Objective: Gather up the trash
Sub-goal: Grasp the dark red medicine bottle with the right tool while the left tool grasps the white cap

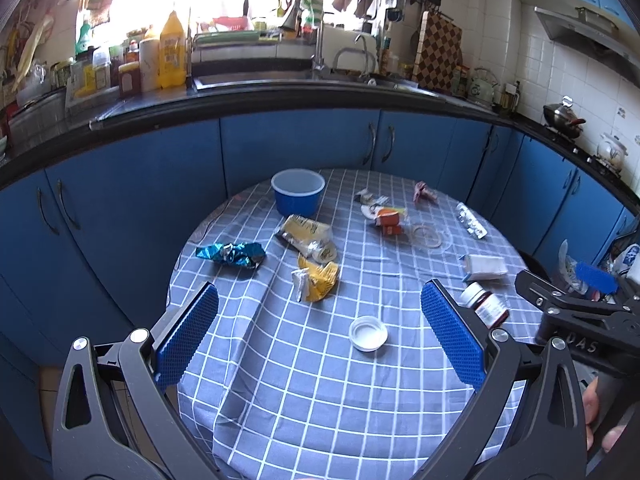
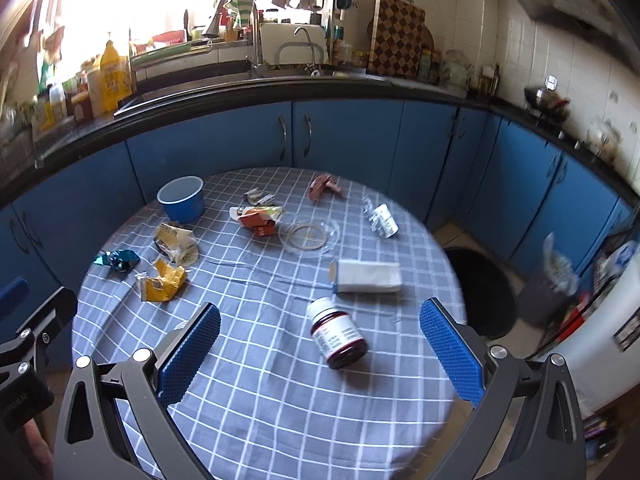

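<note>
My left gripper (image 1: 320, 336) is nearest, fingers spread wide, gripping nothing, hovering over the near edge of the table (image 1: 304, 400). White cap (image 1: 368, 333) lies between the pads, at 12 o'clock, just ahead. My right gripper (image 2: 320, 350) is spread wide too, empty; the pill bottle (image 2: 339, 333) lies on its side between its fingers, not touched.

Left to right across the checked cloth, left view: blue foil wrapper (image 1: 232, 255) at 10 o'clock, blue cup (image 1: 298, 192) at 11 at the far edge, upright. Yellow wrapper (image 1: 308, 236) just past centre, a second crumpled yellow one (image 1: 318, 280) near it, closer to me. Orange carton scrap (image 1: 388, 220) at 1 o'clock, small white scrap (image 1: 370, 197) beyond it, clear dish (image 1: 428, 236) beside the carton. Pink wrapper (image 1: 425, 193) at the far edge. Blister pack (image 1: 472, 222) at 2 o'clock, tissue pack (image 1: 486, 266) nearer, at 3.

Trash all loose on the table, nothing picked. Black mat (image 2: 480, 292) on the floor right of the table.
</note>
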Motion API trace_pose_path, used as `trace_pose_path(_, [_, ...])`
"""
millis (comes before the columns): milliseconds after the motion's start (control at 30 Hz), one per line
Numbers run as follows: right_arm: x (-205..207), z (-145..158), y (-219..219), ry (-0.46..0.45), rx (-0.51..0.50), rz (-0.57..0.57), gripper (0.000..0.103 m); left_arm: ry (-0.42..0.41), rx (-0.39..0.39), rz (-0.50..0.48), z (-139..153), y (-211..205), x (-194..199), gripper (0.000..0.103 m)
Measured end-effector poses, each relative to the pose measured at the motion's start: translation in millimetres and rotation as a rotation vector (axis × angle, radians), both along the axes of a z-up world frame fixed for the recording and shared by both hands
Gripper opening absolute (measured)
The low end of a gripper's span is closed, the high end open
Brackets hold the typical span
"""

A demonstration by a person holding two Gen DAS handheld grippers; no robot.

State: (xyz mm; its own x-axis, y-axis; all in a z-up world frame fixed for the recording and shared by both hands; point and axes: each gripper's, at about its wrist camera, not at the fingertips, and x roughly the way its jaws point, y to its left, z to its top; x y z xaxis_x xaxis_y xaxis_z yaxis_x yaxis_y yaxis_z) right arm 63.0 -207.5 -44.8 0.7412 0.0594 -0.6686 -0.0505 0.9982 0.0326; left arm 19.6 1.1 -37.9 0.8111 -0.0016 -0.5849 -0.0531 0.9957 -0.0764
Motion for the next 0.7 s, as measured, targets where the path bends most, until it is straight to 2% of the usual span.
trace_pose_path(100, [18.3,-27.7,-16.2,0.09,0.105,-0.004,0.097,0.022,0.009,-0.021,-12.4,-1.6,9.3,0.1])
trace_pose_path(200, [27.5,-47.9,-24.7,0.128,0.136,-0.003,0.097,0.082,0.016,-0.063,-32.7,-5.8,24.7,0.099])
trace_pose_path(267, [35.8,-63.6,-25.9,0.172,0.12,0.01,0.097,0.11,0.015,-0.077,-43.6,-6.2,32.7,0.098])
trace_pose_path(333, [40.6,-74.9,-26.1,0.189,0.09,0.015,0.097,0.153,0.011,-0.087,-57.0,-8.4,42.5,0.091])
trace_pose_path(533, [54.6,-93.0,-28.3,0.195,0.025,0.047,0.093,0.247,0.01,-0.089,-88.6,-14.3,69.1,0.091])
trace_pose_path(567, [56.7,-95.1,-29.4,0.201,0.025,0.052,0.091,0.262,0.009,-0.09,-93.4,-16.1,73.5,0.091])
trace_pose_path(600, [59.0,-97.8,-29.7,0.211,0.019,0.061,0.081,0.271,0.01,-0.092,-96.8,-17.7,76.1,0.091])
trace_pose_path(633, [60.8,-100.1,-29.5,0.223,0.011,0.067,0.064,0.278,0.012,-0.094,-99.6,-19.3,78.3,0.091])
trace_pose_path(700, [65.5,-106.9,-28.9,0.257,0.006,0.087,0.051,0.287,0.018,-0.099,-102.9,-22.8,80.6,0.091])
